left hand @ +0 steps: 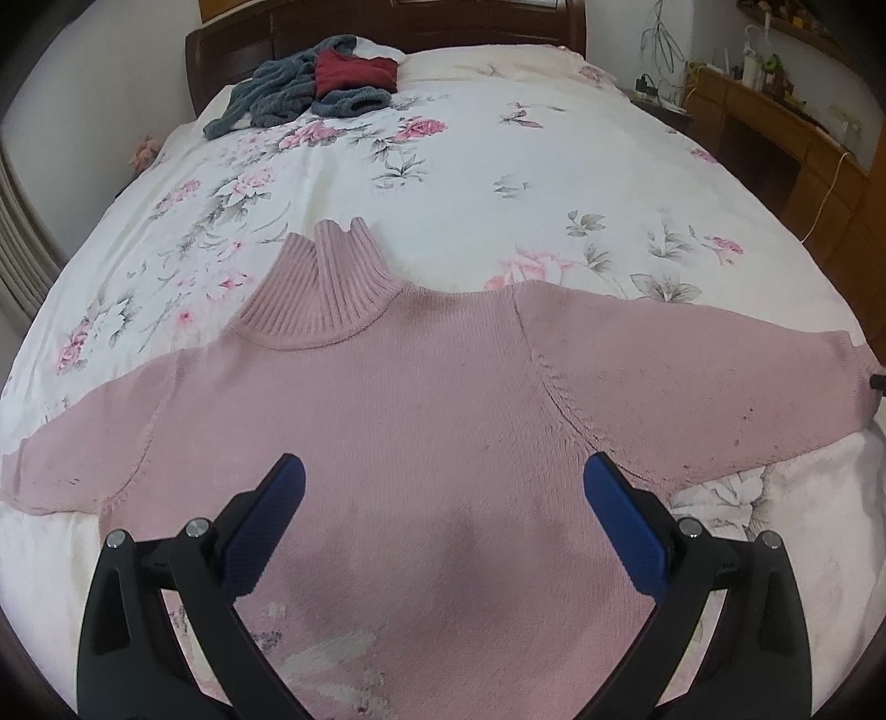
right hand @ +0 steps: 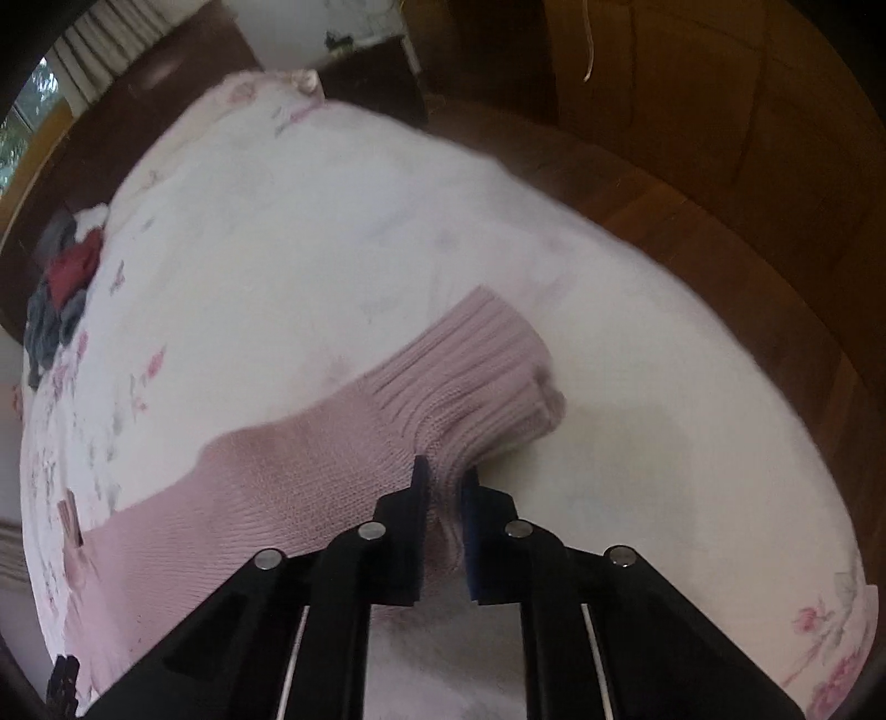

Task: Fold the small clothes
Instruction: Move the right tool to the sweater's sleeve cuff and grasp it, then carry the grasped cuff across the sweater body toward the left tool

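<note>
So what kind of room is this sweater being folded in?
Most likely a bedroom: the pink sweater lies on a bed with a flowered cover and a dark wooden headboard, and a wooden desk stands beside it.

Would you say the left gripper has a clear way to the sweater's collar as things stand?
Probably yes. The left gripper is open over the sweater body, and the collar lies flat on the bed ahead with nothing over it. The right gripper is busy off at the cuff.

Pink ribbed-neck sweater (left hand: 398, 399), flat on bed, sleeves outspread
</note>
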### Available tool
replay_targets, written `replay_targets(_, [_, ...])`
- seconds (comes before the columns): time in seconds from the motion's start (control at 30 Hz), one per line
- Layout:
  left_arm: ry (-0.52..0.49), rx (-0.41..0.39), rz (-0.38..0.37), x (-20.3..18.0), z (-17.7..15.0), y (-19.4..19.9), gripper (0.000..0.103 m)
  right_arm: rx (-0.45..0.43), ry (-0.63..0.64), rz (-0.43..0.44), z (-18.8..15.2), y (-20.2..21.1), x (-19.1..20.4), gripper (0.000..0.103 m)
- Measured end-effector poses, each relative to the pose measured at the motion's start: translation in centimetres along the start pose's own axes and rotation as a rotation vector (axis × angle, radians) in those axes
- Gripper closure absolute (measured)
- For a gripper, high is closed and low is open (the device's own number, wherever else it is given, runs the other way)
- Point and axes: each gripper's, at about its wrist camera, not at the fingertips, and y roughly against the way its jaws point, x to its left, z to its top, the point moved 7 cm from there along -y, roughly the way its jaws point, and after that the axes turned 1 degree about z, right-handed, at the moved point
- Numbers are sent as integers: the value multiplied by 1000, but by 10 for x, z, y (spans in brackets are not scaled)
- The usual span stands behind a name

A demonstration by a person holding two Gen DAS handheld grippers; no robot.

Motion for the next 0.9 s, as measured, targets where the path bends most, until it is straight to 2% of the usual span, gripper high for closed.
replay_targets(0.07, [-4,-5,4,3,-1,3,3,13,-30,-59,-1,-2,-14,93])
replay_targets(0.17, [-2,3,11,10,-3,2,3,39,-52,-64,-8,-10,-16,93])
replay_targets(0.33, [26,17,9,30,-8,4,3,-33,-52,-61,-10,7,3,93])
replay_targets(0.43, [47,21,19,48,-13,6,3,-79,35,-31,-18,32,34,93])
replay_targets(0.63, [93,41,36,83,-25,5,3,-97,267,81,-60,58,146,94])
replay_targets(0.77, [112,43,36,99,-29,7,3,-61,392,167,-101,58,221,94])
replay_targets(0.9, [143,48,5,111,-29,7,3,-17,496,248,-138,55,285,94])
